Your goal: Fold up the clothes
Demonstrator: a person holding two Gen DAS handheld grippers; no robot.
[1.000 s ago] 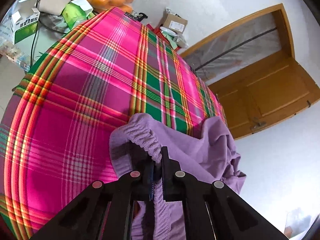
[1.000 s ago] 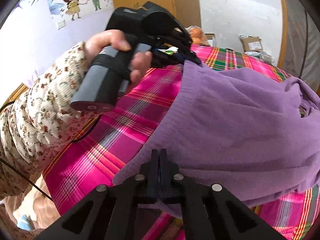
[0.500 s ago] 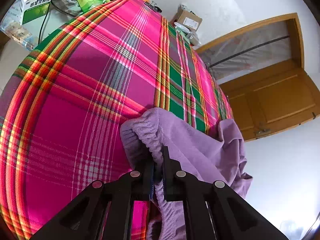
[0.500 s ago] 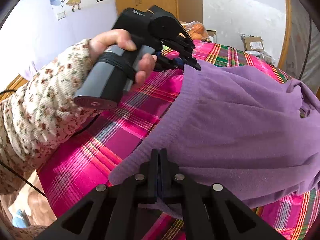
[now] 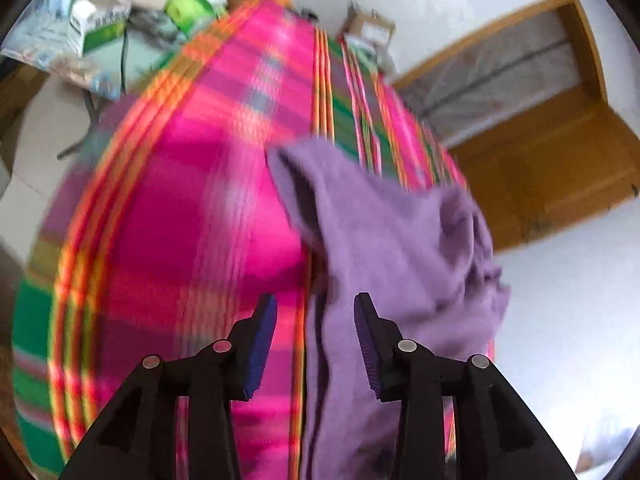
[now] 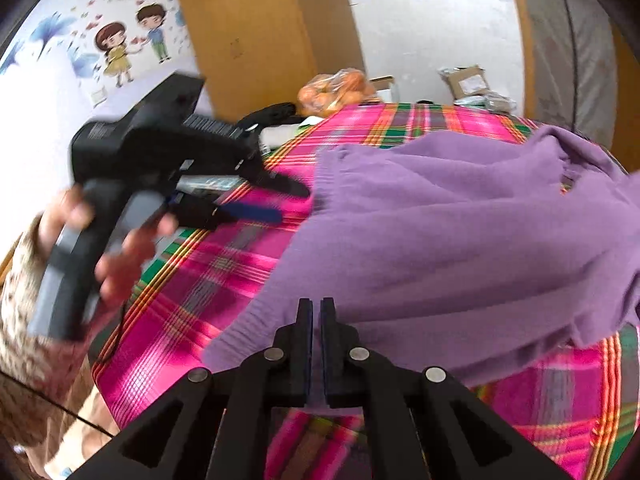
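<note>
While left tongs [image 5: 315, 322] are opening, purple garment [image 5: 392, 248] no longer pinched there as half second back; pads [image 5: 260, 340] clear of cloth, hem edge hanging loose between them. Garment lies spread on plaid-covered counter [image 5: 192, 216], bunched toward far side. Right tongs [image 6: 316, 316] closed on near hem of garment. Left corner apparently just laid down; judged: this stretch of fold placed, right corner next for release or carry-over. Views blurred, finer detail unclear.
</note>
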